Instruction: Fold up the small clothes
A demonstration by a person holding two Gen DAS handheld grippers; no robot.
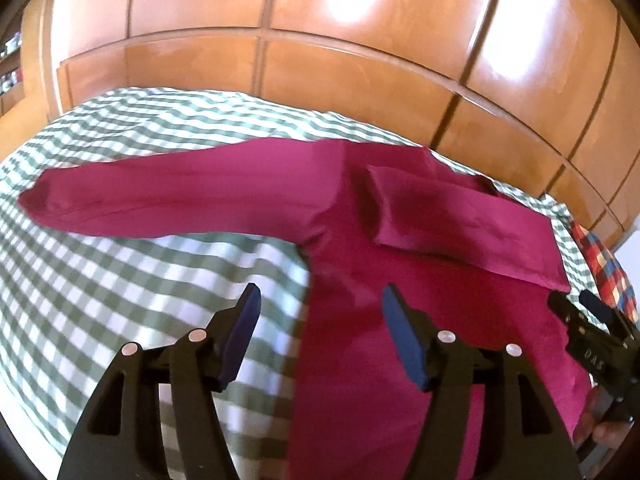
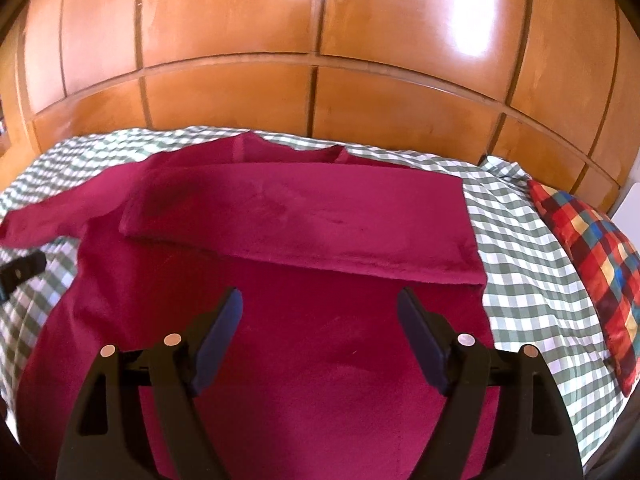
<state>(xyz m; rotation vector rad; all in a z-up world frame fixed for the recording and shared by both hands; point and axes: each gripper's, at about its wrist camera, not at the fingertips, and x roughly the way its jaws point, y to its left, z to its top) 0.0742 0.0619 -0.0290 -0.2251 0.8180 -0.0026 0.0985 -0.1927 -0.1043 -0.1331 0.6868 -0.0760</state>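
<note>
The left gripper [image 1: 318, 330], low in the left wrist view, hangs with its jaws spread and nothing between them, straddling the left edge of the magenta long-sleeved knit top [image 1: 400, 320], which lies flat on the green-and-white checked bedsheet [image 1: 100, 300] in front of the glossy orange-brown wooden wardrobe doors [image 1: 360, 60]. The step in hand looks like the second sleeve fold. To do it well, I judge the left gripper should reach up and left to the cuff end of the outstretched sleeve [image 1: 160, 196], pinch only that layer, and carry it rightward across the chest to lie parallel with the sleeve already folded over [image 1: 460, 224], keeping the body smooth.

The right gripper [image 2: 320, 330], low in the right wrist view, is likewise released and empty above the garment's body [image 2: 300, 360]. The fabric looks soft, matte and mostly wrinkle-free. A red, blue and yellow plaid cushion [image 2: 592, 256] rests at the sheet's right edge.
</note>
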